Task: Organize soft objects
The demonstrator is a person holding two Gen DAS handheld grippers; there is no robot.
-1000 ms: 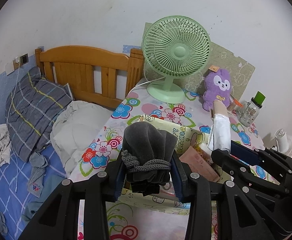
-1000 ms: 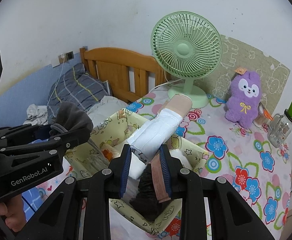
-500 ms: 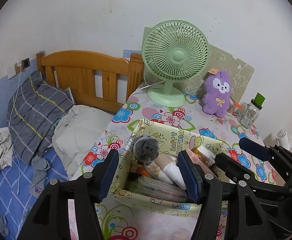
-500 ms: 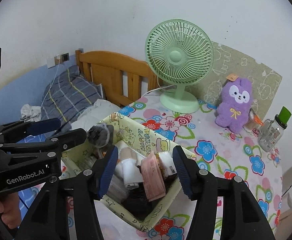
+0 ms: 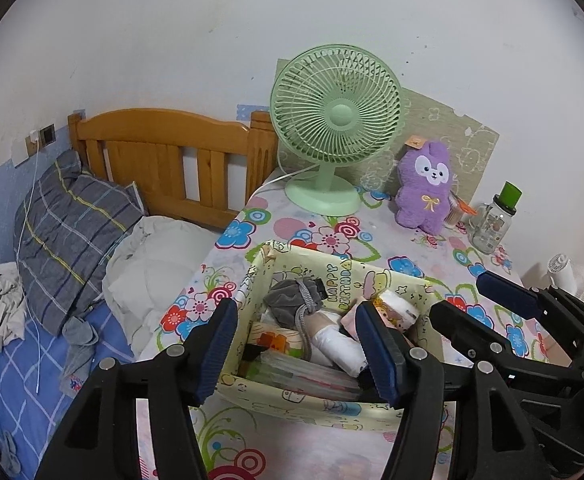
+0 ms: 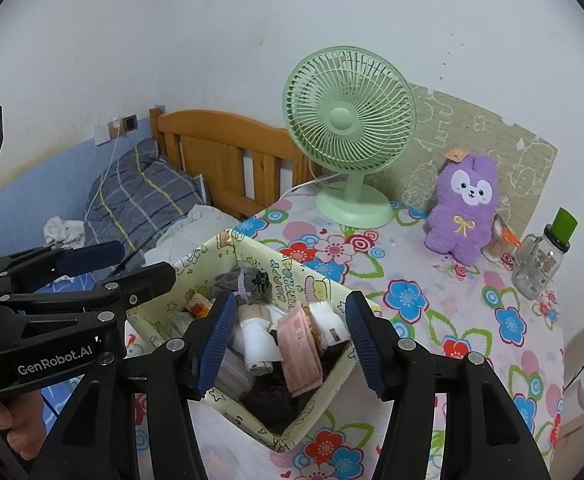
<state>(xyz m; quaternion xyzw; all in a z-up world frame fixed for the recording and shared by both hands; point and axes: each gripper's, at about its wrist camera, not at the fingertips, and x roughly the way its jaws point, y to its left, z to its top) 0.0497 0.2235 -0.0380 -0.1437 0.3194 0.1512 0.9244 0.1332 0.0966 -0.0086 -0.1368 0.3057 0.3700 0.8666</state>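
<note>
A yellow cartoon-print storage box [image 5: 343, 276] [image 6: 220, 248] stands on the flowered table. In it lie a grey drawstring pouch [image 5: 292, 300] [image 6: 232, 280], a white and beige rolled sock [image 5: 331, 340] [image 6: 256, 340], a pink packet [image 6: 299, 344] and other small items. My left gripper [image 5: 295, 348] is open and empty, above the box's near side. My right gripper [image 6: 288, 340] is open and empty, above the box. A purple plush toy [image 5: 425, 188] [image 6: 463, 208] sits at the back of the table.
A green desk fan [image 5: 333, 120] [image 6: 347, 120] stands at the table's back. A glass bottle with a green cap [image 5: 495, 220] [image 6: 543, 256] is at the right. A wooden bed [image 5: 164, 160] with a striped pillow [image 5: 68, 224] and white bedding [image 5: 156, 256] lies to the left.
Both grippers opened and pulled back. The grey pouch left my left gripper and the white sock left my right gripper; both now lie in the box.
</note>
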